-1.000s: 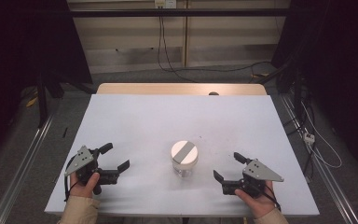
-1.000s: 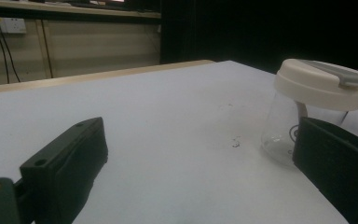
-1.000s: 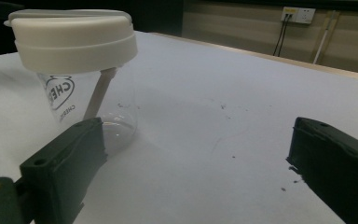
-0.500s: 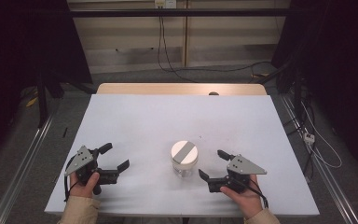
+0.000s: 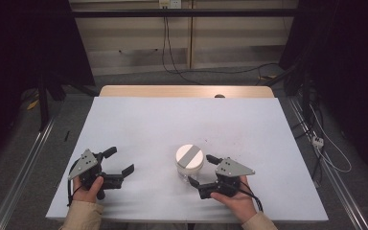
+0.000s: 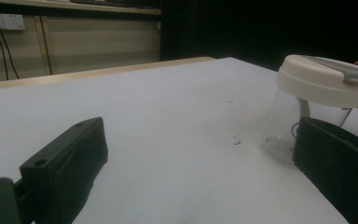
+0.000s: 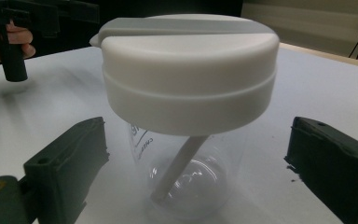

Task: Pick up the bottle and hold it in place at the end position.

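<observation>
Jar (image 5: 189, 163) upright, lid (image 7: 189, 70) up, axis vertical.

I'm working in what looks like a lab or recording room set up for data capture, not a home. My white table (image 5: 249, 129) stands alone, its top plain and faintly scuffed, with a bare wooden strip (image 5: 187, 91) along its far edge. Metal rails (image 5: 21, 165) run along the floor on both sides. Black curtains (image 5: 354, 62) hang to my left and right, shutting the space in. Ahead is a plain beige panelled wall (image 5: 139, 43) with a power socket (image 5: 168, 4) high up and black cables (image 5: 172, 57) trailing down to the grey floor. More wires and a white plug (image 5: 317, 142) lie on the floor at the right.
</observation>
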{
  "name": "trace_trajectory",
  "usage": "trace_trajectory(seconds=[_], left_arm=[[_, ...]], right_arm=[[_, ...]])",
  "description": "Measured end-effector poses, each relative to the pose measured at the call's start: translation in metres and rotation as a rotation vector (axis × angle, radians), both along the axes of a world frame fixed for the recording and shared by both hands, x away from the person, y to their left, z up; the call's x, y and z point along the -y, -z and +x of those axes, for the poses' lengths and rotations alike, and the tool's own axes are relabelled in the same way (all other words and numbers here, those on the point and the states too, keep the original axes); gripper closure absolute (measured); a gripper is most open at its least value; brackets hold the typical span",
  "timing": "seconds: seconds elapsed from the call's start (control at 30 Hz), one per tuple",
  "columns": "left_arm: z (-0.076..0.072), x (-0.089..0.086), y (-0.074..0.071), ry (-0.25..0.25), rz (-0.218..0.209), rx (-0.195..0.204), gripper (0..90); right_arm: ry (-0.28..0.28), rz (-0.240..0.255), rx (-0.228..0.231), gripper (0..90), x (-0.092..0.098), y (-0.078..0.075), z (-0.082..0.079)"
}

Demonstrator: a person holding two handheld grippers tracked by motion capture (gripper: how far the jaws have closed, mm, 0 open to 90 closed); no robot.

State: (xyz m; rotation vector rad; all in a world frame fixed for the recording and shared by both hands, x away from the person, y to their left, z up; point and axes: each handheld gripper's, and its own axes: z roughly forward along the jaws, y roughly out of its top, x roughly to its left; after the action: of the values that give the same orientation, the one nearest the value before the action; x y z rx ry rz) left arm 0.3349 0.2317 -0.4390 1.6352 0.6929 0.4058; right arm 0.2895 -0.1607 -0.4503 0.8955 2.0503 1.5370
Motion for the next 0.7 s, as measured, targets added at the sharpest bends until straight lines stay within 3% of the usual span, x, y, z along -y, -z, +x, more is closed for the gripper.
trace_trajectory(seconds=[0.7], left_arm=[[0.001, 0.001, 0.0, 0.003, 0.0, -0.003, 2.8]], right_arm=[[0.002, 0.0, -0.054, 6.0, -0.019, 0.003, 0.017]])
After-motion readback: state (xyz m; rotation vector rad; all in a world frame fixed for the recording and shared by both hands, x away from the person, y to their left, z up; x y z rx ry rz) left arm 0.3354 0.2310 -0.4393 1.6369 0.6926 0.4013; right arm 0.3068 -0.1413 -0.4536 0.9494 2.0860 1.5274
